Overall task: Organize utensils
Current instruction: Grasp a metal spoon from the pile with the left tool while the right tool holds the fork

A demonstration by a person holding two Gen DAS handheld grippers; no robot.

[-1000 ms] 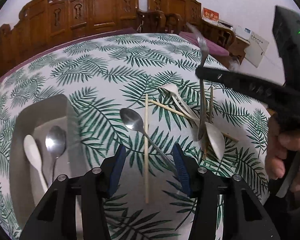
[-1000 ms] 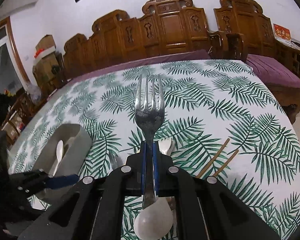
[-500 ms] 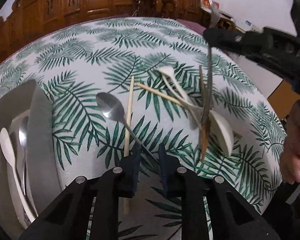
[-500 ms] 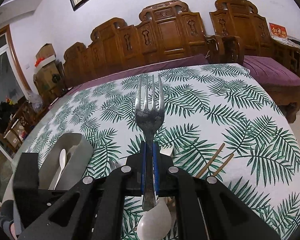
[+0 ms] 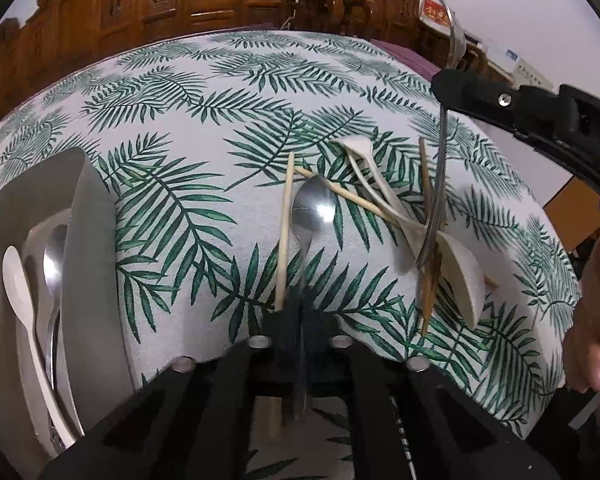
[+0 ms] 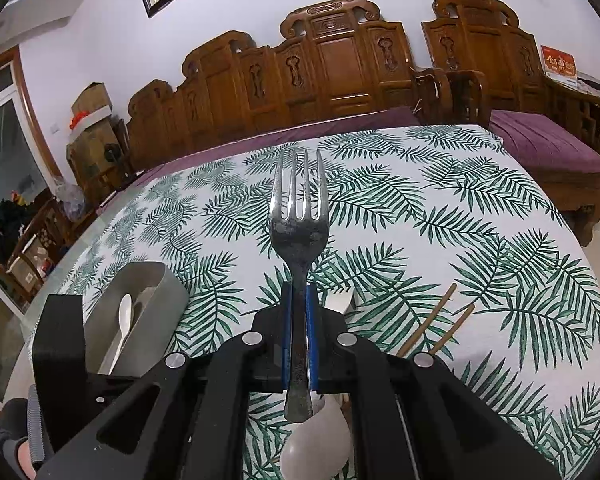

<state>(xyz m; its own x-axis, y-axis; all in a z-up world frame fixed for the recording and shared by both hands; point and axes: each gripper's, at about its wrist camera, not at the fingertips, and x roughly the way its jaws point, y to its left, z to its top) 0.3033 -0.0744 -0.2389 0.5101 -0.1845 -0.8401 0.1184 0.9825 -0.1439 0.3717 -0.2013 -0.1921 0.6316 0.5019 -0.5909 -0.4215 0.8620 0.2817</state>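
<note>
My left gripper [image 5: 300, 312] is shut on the handle of a metal spoon [image 5: 314, 208], its bowl pointing away over the leaf-print tablecloth. A pale chopstick [image 5: 284, 228] lies just left of it. My right gripper [image 6: 299, 320] is shut on a metal fork [image 6: 299, 216], held upright, tines up; it also shows in the left wrist view [image 5: 440, 168] above the pile. White plastic spoons [image 5: 464, 276] and brown chopsticks [image 5: 428, 240] lie crossed on the cloth. A grey tray [image 5: 84, 240] at left holds a white spoon [image 5: 18, 280] and a metal spoon [image 5: 54, 264].
The round table's edge [image 5: 556, 320] curves close on the right. Carved wooden chairs [image 6: 332, 64] and a purple cushion [image 6: 540, 140] stand behind the table. The grey tray also shows in the right wrist view [image 6: 172, 292], with brown chopsticks [image 6: 432, 320] at right.
My left gripper went from open to shut on the metal spoon's handle and lifted it, bowl forward. My right gripper has kept hold of the fork and raised it slightly.
</note>
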